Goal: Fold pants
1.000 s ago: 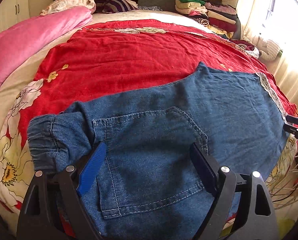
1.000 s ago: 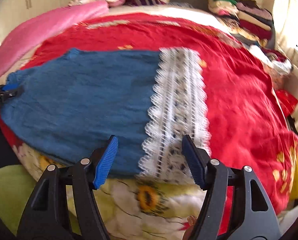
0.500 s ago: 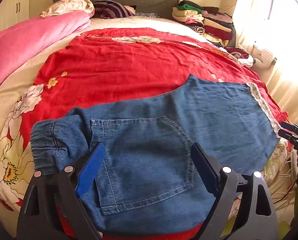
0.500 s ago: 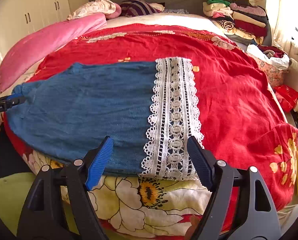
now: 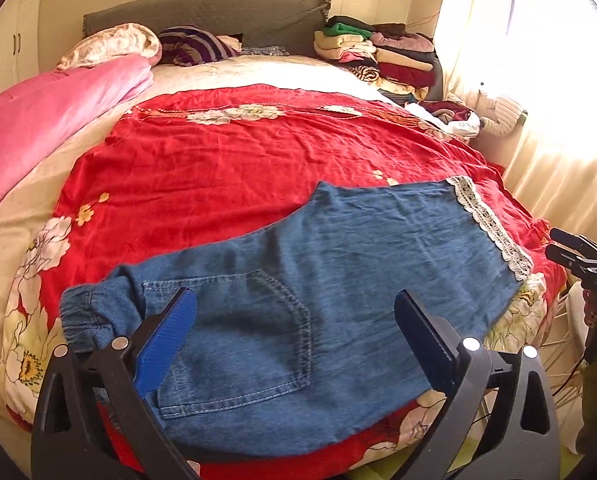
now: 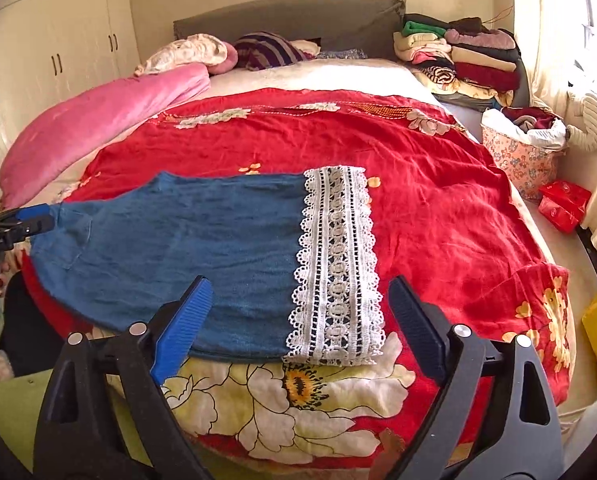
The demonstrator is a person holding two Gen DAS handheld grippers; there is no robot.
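Blue denim pants (image 5: 338, 280) lie flat across the near edge of the bed, folded lengthwise, with the elastic waist (image 5: 86, 312) at the left and a white lace hem (image 6: 338, 264) at the right. My left gripper (image 5: 294, 344) is open and empty, just above the back pocket (image 5: 242, 340). My right gripper (image 6: 298, 328) is open and empty, off the bed edge in front of the lace hem. Each gripper shows at the edge of the other's view.
A red floral bedspread (image 5: 218, 168) covers the bed. A pink quilt (image 5: 46, 112) lies along the left side. Stacked folded clothes (image 6: 458, 56) sit at the far right by the headboard. A floral basket (image 6: 522, 152) of clothes stands at the right of the bed.
Both grippers have drawn back and up from the pants. The pants stay flat on the bed. Both stay open.
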